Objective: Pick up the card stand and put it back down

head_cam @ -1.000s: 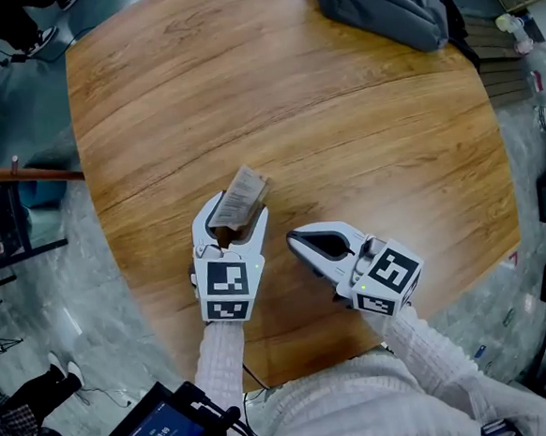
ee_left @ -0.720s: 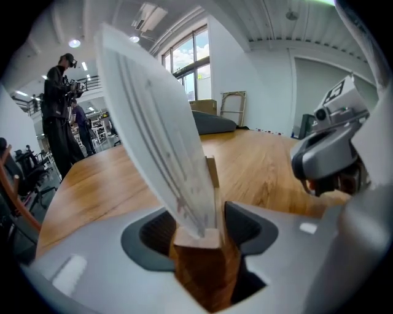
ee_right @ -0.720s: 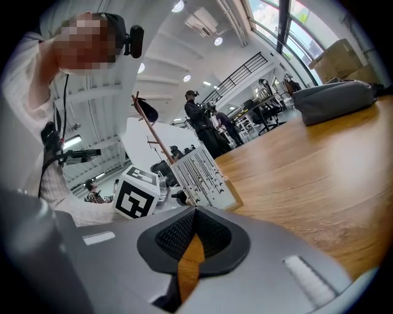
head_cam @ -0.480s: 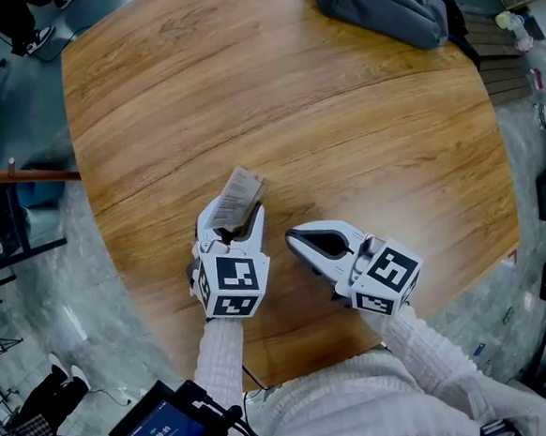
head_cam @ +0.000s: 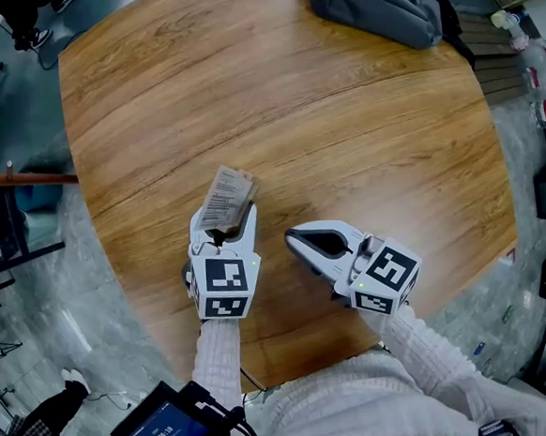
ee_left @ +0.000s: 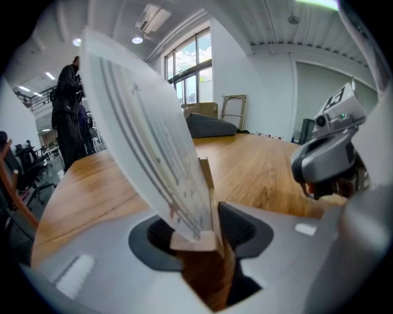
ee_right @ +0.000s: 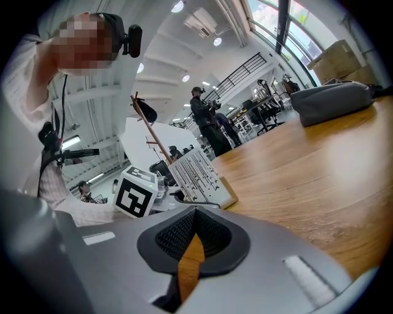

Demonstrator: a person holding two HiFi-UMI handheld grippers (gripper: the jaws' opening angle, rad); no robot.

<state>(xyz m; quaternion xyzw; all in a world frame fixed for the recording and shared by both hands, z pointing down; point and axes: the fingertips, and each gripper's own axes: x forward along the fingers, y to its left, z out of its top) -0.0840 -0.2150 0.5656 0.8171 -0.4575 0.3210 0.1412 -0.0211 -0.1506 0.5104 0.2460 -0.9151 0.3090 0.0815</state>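
The card stand is a small wooden block with a printed white card standing in its slot. My left gripper reaches around the block from the near side. Its jaws have just been closing, and the pads now press on the wooden base from both sides. The card leans up and left over the jaws. In the right gripper view the card stand shows left of centre on the table. My right gripper lies just to the right, shut with nothing between its fingers.
The round wooden table carries a grey backpack at its far right edge. Its near edge runs close under both hands. People stand in the room beyond the table. A device with a lit screen hangs at my lower left.
The left gripper's jaws have narrowed onto the card stand's base. The card now sits a little further left. The right gripper has not moved.
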